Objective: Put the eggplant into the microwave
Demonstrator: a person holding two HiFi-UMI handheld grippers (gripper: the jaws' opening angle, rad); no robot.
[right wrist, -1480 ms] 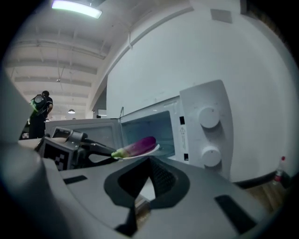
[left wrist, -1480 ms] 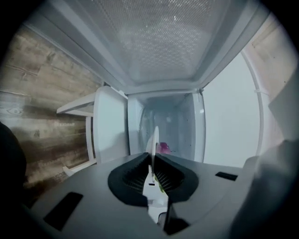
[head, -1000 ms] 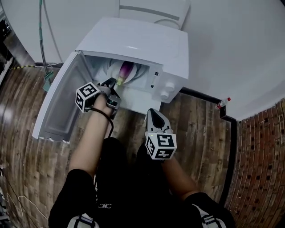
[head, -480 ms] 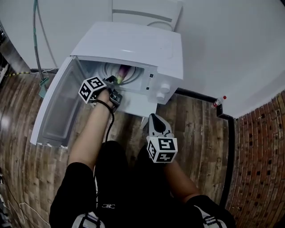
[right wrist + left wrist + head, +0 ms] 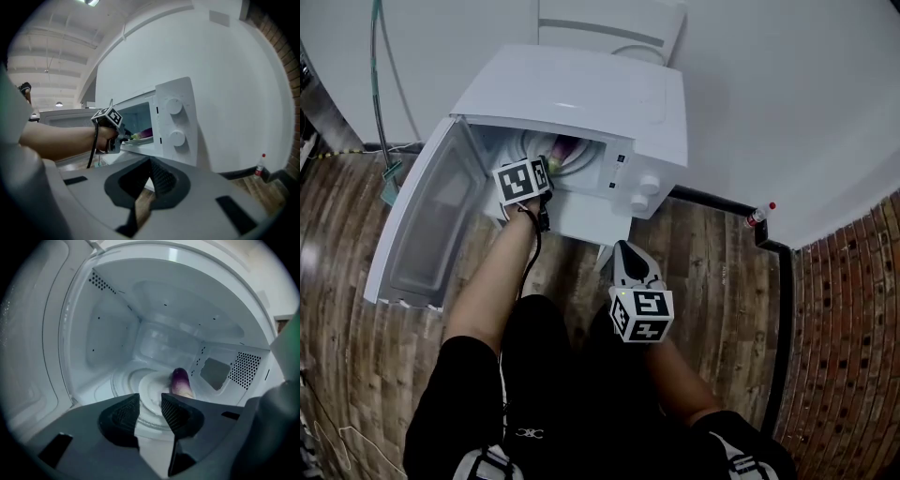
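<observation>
The eggplant (image 5: 180,380) lies inside the microwave (image 5: 581,94), on the glass plate (image 5: 136,380) at the bottom of the microwave's chamber. It sits a little right of the chamber's middle, with its purple end toward the microwave's back wall. The left gripper (image 5: 150,405) sits at the microwave's mouth and its jaws are opening. They stand apart with nothing between them, and the eggplant lies free just beyond the tips. The right gripper (image 5: 150,164) hangs in front of the microwave, below its knobs (image 5: 656,180), with its jaws pressed together on nothing.

The step in hand looks like letting go and backing out. To do it well, the left jaws should stay wide so that neither pad catches the near end of the eggplant and drags it along. The gripper should then draw straight back through the microwave's mouth. It should not rise into the microwave's ceiling or swing toward the door (image 5: 431,216), which stands wide open at the microwave's left. The eggplant is rounded and may roll on the plate, so it is worth checking that it rests well behind the microwave's front edge.
</observation>
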